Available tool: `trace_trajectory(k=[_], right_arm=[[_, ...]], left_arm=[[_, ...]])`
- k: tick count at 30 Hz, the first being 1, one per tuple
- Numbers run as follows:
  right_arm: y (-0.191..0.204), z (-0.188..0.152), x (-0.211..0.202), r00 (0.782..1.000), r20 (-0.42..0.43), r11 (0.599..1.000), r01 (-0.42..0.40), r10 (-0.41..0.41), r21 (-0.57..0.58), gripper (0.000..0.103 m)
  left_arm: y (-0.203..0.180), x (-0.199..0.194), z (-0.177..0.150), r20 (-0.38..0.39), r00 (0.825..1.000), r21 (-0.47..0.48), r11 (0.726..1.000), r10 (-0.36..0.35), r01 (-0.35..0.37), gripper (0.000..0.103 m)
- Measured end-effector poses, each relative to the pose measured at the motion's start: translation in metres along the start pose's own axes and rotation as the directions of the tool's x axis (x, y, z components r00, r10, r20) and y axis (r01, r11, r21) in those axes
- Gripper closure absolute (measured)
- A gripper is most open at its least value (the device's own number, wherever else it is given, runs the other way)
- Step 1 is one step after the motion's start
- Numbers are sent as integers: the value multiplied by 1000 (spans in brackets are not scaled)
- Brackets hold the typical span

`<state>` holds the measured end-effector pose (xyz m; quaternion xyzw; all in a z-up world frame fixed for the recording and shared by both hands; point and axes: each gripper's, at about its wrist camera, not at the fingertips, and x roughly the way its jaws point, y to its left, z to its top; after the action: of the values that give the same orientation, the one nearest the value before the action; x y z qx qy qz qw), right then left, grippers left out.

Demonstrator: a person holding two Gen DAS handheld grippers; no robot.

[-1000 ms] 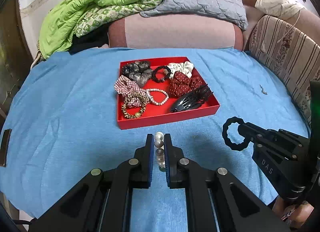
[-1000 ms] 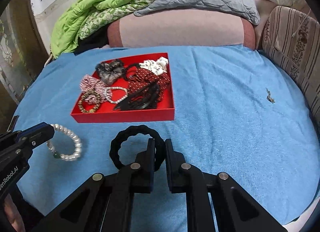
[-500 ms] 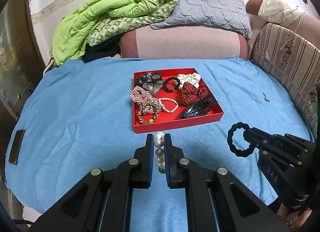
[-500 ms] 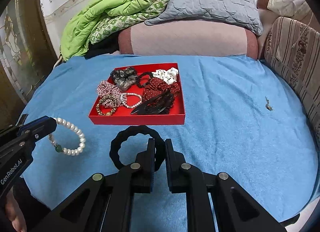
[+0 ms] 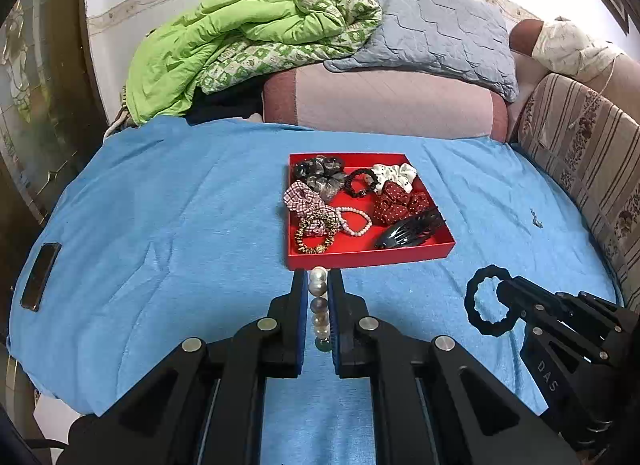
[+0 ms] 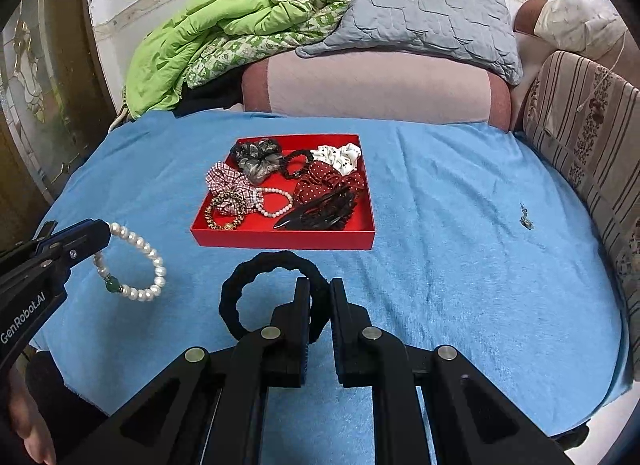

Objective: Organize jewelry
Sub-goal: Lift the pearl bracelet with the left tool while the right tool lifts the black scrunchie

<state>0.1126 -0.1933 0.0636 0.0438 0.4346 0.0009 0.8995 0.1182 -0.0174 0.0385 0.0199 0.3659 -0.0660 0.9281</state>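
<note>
Left wrist view: the left gripper (image 5: 319, 277) is clenching a pearl bracelet (image 5: 319, 305) w/ one green bead, the strand hanging edge-on between the blue-padded fingers, above the blue blanket (image 5: 160, 217) and just in front of the red tray (image 5: 372, 255). The tray is sitting mid-bed, holding scrunchies (grey, plaid, white dotted, red dotted), a black bead bracelet (image 5: 359, 181), a pale bead bracelet (image 5: 354, 221), a gold-brown bracelet (image 5: 315, 241) and a black claw clip (image 5: 410, 229). At right, the right gripper (image 5: 502, 289) is gripping a black hair tie (image 5: 486, 307), its ring standing out to the left of the tips. A dark phone (image 5: 40, 277) is lying near the blanket's left edge; a green quilt (image 5: 224, 41) and grey pillow (image 5: 432, 33) are piled behind the bed. Right wrist view: the right gripper (image 6: 319, 289) is pinching the black hair tie (image 6: 256, 289) by its right side, the loop spreading left of the fingers, near the red tray (image 6: 280, 239) front wall but apart from it. At left, the left gripper (image 6: 102, 235) is holding the pearl bracelet (image 6: 140, 261) by its top, the loop hanging free w/ the green bead at lower left, well left of the tray. A small dark scrap (image 6: 526, 221) is lying on the blue blanket (image 6: 460, 245) at right.
</note>
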Motion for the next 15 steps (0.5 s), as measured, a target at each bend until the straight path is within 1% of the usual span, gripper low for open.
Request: trace_trajectory(k=[9, 15], right_arm=[[5, 3, -4, 1000, -2, 1000, -8, 8, 7, 92], [4, 13, -3, 1000, 4, 1000, -19, 19, 15, 92]], left_arm=[[6, -6, 3, 12, 1000, -12, 1000, 6, -6, 94], [6, -4, 11, 19, 1000, 0, 1000, 4, -4, 94]])
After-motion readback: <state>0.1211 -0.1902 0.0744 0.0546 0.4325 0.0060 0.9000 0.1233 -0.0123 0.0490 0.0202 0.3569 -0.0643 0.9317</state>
